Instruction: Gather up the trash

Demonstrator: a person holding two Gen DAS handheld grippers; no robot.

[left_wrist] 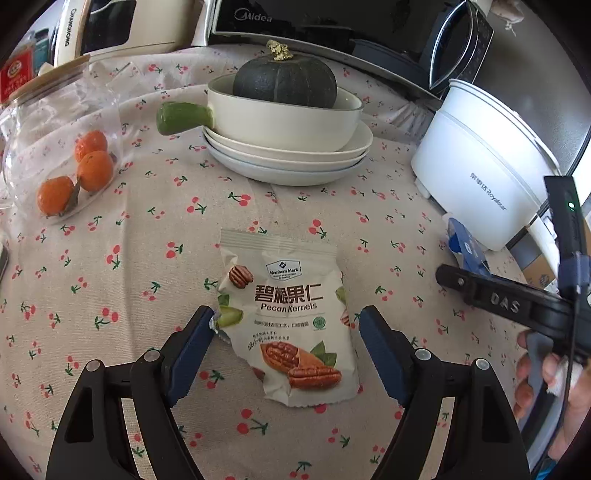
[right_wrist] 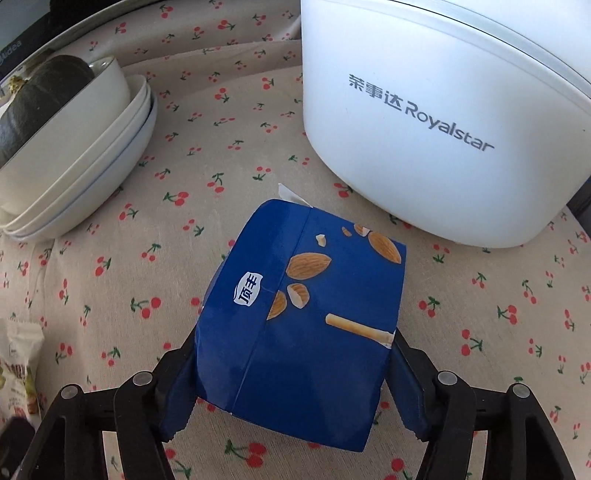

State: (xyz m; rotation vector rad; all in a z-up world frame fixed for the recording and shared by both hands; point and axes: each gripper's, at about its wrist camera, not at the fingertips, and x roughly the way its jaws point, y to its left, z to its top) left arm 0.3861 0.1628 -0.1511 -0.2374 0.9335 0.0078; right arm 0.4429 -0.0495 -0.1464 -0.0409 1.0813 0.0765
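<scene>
A white pecan kernel packet [left_wrist: 291,317] lies flat on the cherry-print tablecloth [left_wrist: 147,266]. My left gripper [left_wrist: 286,321] is open, its blue fingers on either side of the packet, the left one touching its edge. My right gripper [right_wrist: 295,354] is shut on a blue almond snack box [right_wrist: 303,306], gripping its two sides. The box also shows in the left wrist view [left_wrist: 466,249], with the right gripper [left_wrist: 448,275] at the right edge. The packet's edge shows at the lower left of the right wrist view [right_wrist: 18,369].
A white Royalstar cooker [right_wrist: 443,110] stands just behind the blue box. Stacked white plates and a pan with a dark green squash [left_wrist: 284,81] stand at the back centre. A glass jar of tangerines [left_wrist: 62,147] lies at the left. A Midea microwave [left_wrist: 332,22] stands behind.
</scene>
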